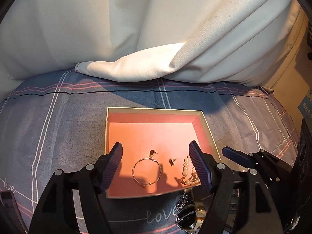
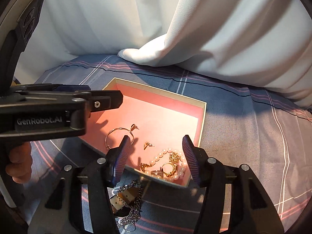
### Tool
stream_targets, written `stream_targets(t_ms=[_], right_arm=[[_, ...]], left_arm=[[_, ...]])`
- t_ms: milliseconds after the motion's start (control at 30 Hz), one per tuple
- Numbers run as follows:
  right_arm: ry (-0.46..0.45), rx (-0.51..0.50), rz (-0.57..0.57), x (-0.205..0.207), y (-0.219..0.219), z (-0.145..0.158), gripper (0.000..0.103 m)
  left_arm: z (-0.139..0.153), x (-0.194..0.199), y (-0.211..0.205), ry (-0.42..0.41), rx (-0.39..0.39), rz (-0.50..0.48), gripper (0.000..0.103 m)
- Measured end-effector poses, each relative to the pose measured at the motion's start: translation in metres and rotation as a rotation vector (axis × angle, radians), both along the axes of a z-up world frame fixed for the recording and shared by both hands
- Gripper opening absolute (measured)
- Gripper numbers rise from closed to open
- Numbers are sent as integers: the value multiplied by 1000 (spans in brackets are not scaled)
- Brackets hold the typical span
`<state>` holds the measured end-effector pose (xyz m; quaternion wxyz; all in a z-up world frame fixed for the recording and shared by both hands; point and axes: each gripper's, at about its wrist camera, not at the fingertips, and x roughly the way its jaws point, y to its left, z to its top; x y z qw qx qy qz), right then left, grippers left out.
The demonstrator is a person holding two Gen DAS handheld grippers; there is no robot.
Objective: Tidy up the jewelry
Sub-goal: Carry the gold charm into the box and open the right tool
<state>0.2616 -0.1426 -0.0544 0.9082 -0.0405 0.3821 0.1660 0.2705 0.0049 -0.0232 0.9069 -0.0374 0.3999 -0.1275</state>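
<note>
A pink-lined box [image 1: 156,117] sits on the bed [image 1: 58,120], holding a gold bangle [image 1: 146,171], earrings [image 1: 153,153] and pearl bracelet [image 2: 169,167]. Both the left hand-held gripper [image 1: 156,152] and right hand-held gripper [image 2: 156,146] hover spread, empty. Only the right view shows gold rings [image 2: 168,168]; a chain watch [image 2: 126,200] lies near, outside.

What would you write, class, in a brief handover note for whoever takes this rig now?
Left hand-held gripper: open, empty, over the box.
Right hand-held gripper: open, empty, at the box's near corner.
In the box: bangle, two earrings, pearl bracelet with gold pieces.
Left: watch and chain lie on the bedsheet, outside the box.
</note>
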Motion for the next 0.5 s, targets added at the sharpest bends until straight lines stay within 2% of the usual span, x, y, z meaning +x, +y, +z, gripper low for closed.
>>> stream_targets(t_ms=[100,267,367,500], right_arm=[[4,-6,-25,-24,-10,-5,58],[57,-20,-37,-66,-23,-33,60],[101,0,17,-80,-22,-51,60],[84,-1,76,-78,-6,-60,60]], left_arm=[[-7,-25,3,2,-16,-17,70],[-41,-70,-4,58,-16,-70,70],[-60,-91,-7,92,-14,-83,70],[-76,-101,-1,133,-34,-62,68]])
